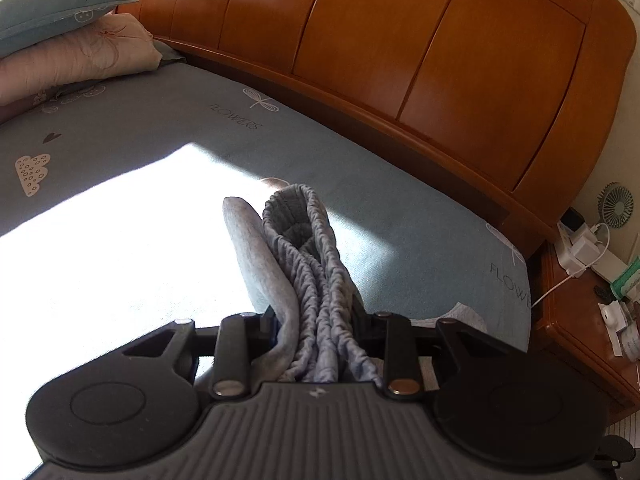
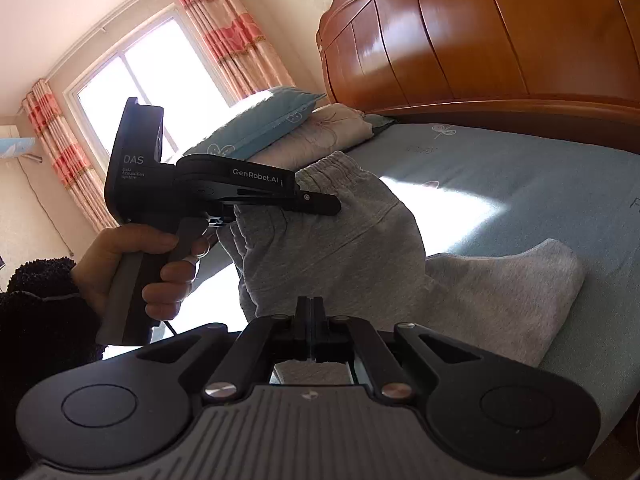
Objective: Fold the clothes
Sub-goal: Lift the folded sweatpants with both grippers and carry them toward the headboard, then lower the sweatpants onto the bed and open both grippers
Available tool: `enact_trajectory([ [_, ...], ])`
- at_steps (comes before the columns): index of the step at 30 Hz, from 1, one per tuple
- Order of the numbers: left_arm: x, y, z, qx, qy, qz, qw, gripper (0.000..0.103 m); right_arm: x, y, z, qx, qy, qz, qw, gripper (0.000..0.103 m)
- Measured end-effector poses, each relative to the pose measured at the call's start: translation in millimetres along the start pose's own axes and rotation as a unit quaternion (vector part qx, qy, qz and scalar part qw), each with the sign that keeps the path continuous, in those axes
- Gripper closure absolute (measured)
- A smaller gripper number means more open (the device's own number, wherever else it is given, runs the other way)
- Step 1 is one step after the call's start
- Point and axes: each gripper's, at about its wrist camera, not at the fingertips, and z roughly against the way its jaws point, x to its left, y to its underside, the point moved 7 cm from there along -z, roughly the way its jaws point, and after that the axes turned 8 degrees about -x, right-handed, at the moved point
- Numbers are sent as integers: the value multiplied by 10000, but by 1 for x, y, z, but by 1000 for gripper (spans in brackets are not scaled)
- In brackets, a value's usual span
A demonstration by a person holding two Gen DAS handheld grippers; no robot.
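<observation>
Sunlight from a curtained window (image 2: 132, 80) fell across a blue printed bedsheet (image 1: 168, 128), with stacked pillows (image 2: 280, 128) and a polished wooden headboard (image 1: 400, 52) behind. Grey sweatpants (image 2: 340, 240) were seen partly lifted off the bed, one leg end trailing on the sheet to the right. The bunched elastic waistband (image 1: 320, 280) was clamped between the narrowly parted jaws of the left gripper (image 1: 316, 320), itself held in a person's hand (image 2: 136, 264) with a dark fleecy sleeve (image 2: 36, 304). The right gripper (image 2: 310, 332) was shown fully closed just at the lower edge of the grey fabric; whether cloth was caught between its jaws could not be told. Several risks could be judged from here. The waistband was gathered in thick, uneven folds, so layers could be shed from the left grip if the garment was pulled taut. If nothing was pinched on the right, the lower part would be left hanging and any fold would be laid down crooked. The trailing leg could be dragged and creased, and detail was washed out by glare on the sheet.
</observation>
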Motion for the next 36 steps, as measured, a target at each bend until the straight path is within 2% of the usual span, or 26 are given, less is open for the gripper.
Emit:
enact_trajectory([
  [2,9,2,6,-25,41,206,9998,74,-10,9,4,102,32,-75,9999,101],
  [5,13,8,16,-44,44,213,9998,74,-41,9,10,65,295,-362,9989,95],
  [7,14,11,21,-36,45,218,9997,74,-76,5,14,-9,648,-702,9954,83],
  [10,13,14,24,-39,71,258,9996,74,-132,4,19,-52,1107,-1349,9846,74],
  [12,12,15,24,-39,78,284,9996,74,-166,9,16,73,1062,-2046,9730,68],
  [14,12,15,25,-27,74,293,9995,74,-179,15,7,241,808,-2524,9639,63],
  [15,12,16,25,-20,72,306,9995,74,-184,18,3,328,675,-2741,9588,56],
  [17,13,16,25,-15,71,351,9994,74,-183,29,-12,660,639,-2896,9527,51],
  [18,14,17,25,-9,69,380,9993,74,-182,34,-18,789,587,-2941,9507,51],
  [23,19,18,22,14,47,511,9987,74,-180,32,-41,683,211,-3085,9485,51],
  [24,20,18,23,4,35,530,9986,74,-180,33,-44,672,123,-3109,9480,58],
  [25,21,18,24,-12,18,541,9985,75,-178,34,-47,692,134,-2963,9525,84],
  [26,20,17,25,-29,-5,532,9986,75,-176,35,-48,669,184,-2788,9578,93],
  [30,20,10,33,-54,-23,567,9984,76,-152,25,-36,371,13,-2457,9686,94],
  [34,7,-6,39,-182,84,396,9990,76,-122,3,-19,192,-141,-1969,9801,94],
  [36,-1,-15,39,-250,149,279,9992,76,-112,-5,-11,45,-74,-1705,9853,94],
])
